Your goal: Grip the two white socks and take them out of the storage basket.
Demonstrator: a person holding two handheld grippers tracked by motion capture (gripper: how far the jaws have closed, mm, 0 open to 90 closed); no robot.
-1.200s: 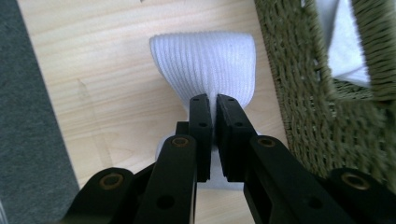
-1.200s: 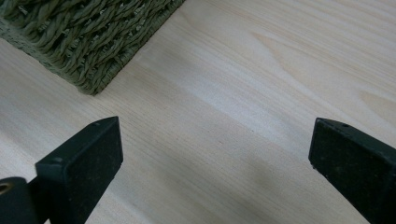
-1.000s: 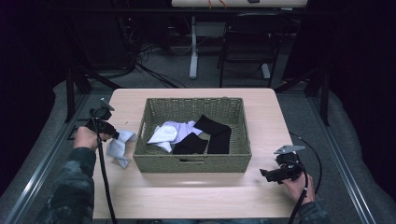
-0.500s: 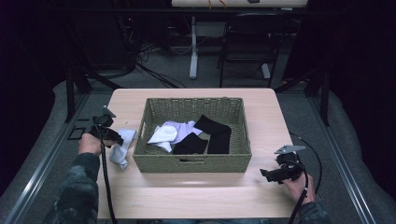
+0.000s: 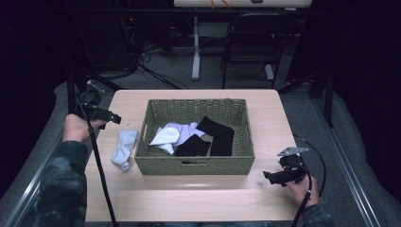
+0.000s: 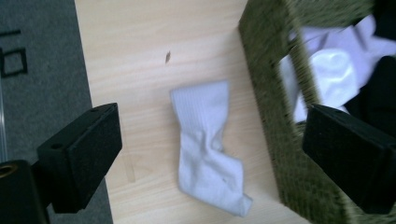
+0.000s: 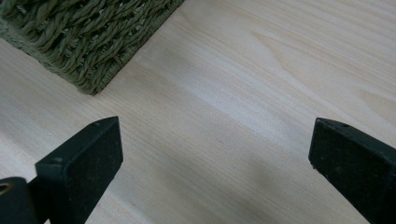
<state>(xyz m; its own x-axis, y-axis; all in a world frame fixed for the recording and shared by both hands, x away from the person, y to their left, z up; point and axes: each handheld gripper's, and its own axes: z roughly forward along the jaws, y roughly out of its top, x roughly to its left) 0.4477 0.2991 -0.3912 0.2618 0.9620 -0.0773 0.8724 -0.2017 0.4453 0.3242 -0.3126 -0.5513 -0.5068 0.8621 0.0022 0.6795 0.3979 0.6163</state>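
**One sock out, gripper lifted clear**

One pale blue-white cotton sock (image 5: 123, 149) lies crumpled on the wooden table (image 5: 198, 203) near its left edge, just beside the green woven basket (image 5: 195, 165). My left gripper (image 5: 109, 117) hovers above it, jaws just opened wide, nothing between them. My right gripper (image 5: 270, 178) rests near the front right corner, jaws wide and empty.

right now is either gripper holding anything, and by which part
Nothing is held. The left gripper has just opened, leaving the white sock flat on the table; the right gripper is open over bare wood.
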